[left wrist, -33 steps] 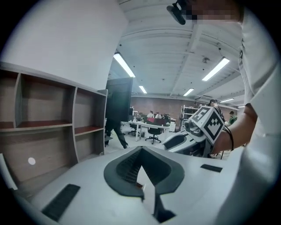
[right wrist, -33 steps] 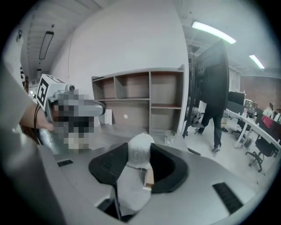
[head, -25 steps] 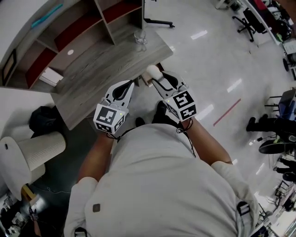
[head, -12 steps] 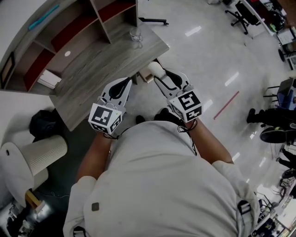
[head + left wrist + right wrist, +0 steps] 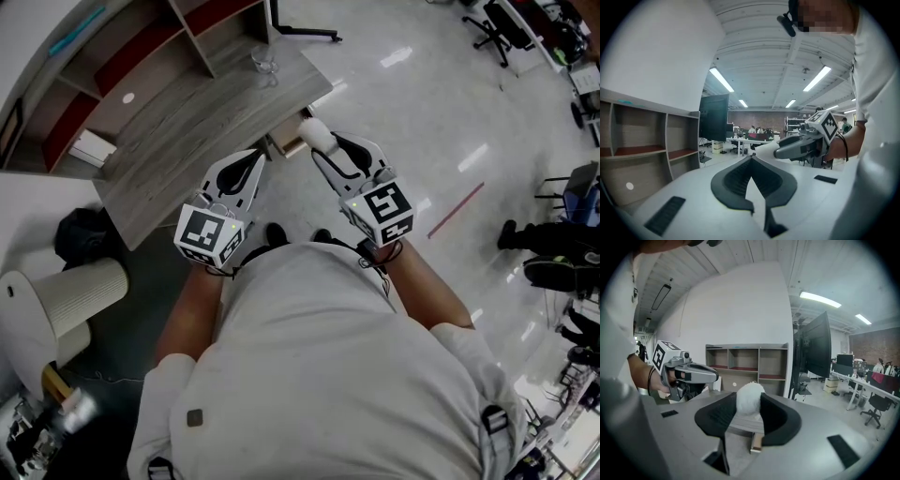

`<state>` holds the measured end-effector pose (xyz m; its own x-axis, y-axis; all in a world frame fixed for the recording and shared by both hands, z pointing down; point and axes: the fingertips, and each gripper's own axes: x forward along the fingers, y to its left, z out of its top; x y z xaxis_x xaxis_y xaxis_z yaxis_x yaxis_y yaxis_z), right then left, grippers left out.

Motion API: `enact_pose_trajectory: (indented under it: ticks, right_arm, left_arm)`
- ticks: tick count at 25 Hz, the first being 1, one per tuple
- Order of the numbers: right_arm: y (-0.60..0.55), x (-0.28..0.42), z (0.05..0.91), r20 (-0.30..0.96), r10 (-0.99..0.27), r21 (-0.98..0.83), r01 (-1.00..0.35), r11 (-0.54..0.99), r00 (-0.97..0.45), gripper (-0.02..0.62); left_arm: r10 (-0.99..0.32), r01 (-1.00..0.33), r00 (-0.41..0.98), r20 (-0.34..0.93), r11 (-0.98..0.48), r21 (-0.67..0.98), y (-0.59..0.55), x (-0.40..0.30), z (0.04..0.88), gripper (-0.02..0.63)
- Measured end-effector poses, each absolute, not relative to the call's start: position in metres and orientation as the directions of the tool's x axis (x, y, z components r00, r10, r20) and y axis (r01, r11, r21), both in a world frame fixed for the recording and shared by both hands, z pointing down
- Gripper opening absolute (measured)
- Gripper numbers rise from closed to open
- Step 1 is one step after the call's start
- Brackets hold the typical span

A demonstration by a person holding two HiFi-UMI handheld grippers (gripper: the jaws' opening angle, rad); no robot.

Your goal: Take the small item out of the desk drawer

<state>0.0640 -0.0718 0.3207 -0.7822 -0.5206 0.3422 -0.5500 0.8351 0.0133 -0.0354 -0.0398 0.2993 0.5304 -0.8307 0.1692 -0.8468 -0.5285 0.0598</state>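
A white fluffy ball [image 5: 315,133] sits between the pads of my right gripper [image 5: 319,142], which is shut on it just beyond the desk's front edge. In the right gripper view the ball [image 5: 750,397] fills the gap at the jaw tips of the right gripper [image 5: 748,403], above the grey desk top [image 5: 743,423] and the partly open wooden drawer [image 5: 756,440]. That drawer [image 5: 284,145] shows under the desk edge in the head view. My left gripper [image 5: 253,169] hovers over the desk edge to the left, shut and holding nothing [image 5: 751,158].
The grey desk [image 5: 187,131] carries a shelf unit [image 5: 122,66] with a white box [image 5: 92,148] and a clear glass [image 5: 262,60]. A pale bin [image 5: 66,298] and a dark bag [image 5: 80,234] stand left of the desk. Shiny floor lies to the right.
Both grippers have lifted a little and drifted away from the drawer front, the right one still carrying the white ball. The left gripper's jaws stay together.
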Motion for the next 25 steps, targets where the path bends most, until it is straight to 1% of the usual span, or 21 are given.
enact_pose_trajectory:
  ticks: [3, 11, 14, 17, 25]
  right_arm:
    - [-0.066, 0.085, 0.322, 0.338, -0.500, 0.004, -0.530, 0.848, -0.797, 0.167]
    - [-0.049, 0.122, 0.330, 0.321, -0.435, -0.022, -0.466, 0.884, -0.841, 0.167]
    - [-0.036, 0.121, 0.335, 0.318, -0.410, -0.033, -0.442, 0.896, -0.855, 0.167]
    - [-0.025, 0.121, 0.337, 0.322, -0.413, -0.032, -0.446, 0.894, -0.852, 0.167]
    - [0.007, 0.104, 0.328, 0.310, -0.467, -0.036, -0.501, 0.865, -0.828, 0.167]
  left_arm:
    - [-0.833, -0.851, 0.520, 0.189, -0.524, 0.031, -0.034, -0.007, 0.301, 0.015]
    - [-0.852, -0.871, 0.490, 0.185, -0.485, 0.075, -0.018, 0.039, 0.304, 0.015]
    - [-0.856, -0.876, 0.481, 0.190, -0.475, 0.081, -0.006, 0.041, 0.307, 0.015]
    - [-0.852, -0.873, 0.487, 0.190, -0.479, 0.089, 0.003, 0.041, 0.308, 0.015]
    - [-0.825, -0.845, 0.534, 0.186, -0.529, 0.083, 0.033, 0.018, 0.303, 0.015]
